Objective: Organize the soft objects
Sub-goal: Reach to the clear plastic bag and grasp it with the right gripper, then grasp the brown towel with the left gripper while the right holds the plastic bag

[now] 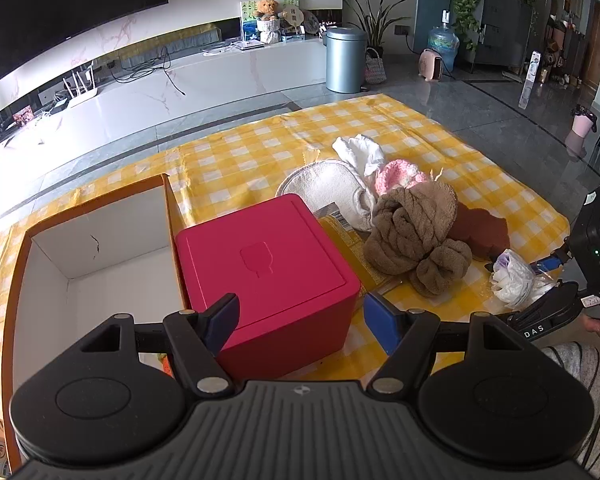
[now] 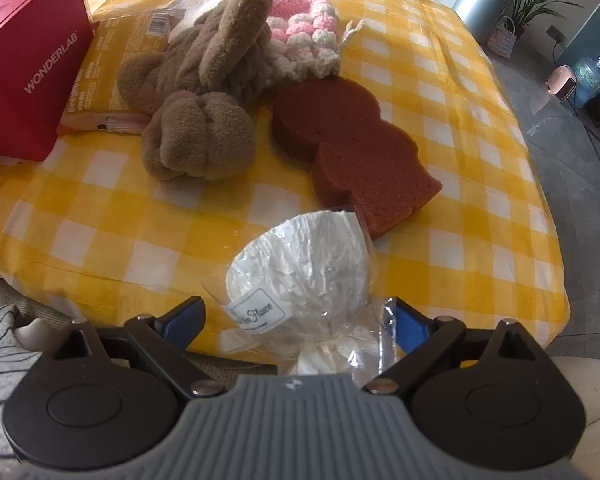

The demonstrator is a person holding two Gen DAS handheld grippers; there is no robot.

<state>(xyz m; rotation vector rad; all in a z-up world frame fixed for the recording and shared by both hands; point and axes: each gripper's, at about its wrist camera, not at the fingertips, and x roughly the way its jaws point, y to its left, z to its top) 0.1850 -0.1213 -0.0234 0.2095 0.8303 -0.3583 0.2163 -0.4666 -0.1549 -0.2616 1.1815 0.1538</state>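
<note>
My left gripper is open and hovers over the near edge of a red box; its pads do not press on the box. Beside the box stands an open cardboard box with a white inside. The soft things lie in a heap on the yellow checked cloth: a brown fleece bundle, a brown sponge, a pink-and-white crochet piece, a round white pad and a white cloth. My right gripper is open around a white bundle in a clear bag.
A flat yellow packet lies partly under the fleece bundle, next to the red box. The cloth's edge drops to grey floor at the right. A metal bin stands beyond the cloth. A hand and a striped sleeve are at the right.
</note>
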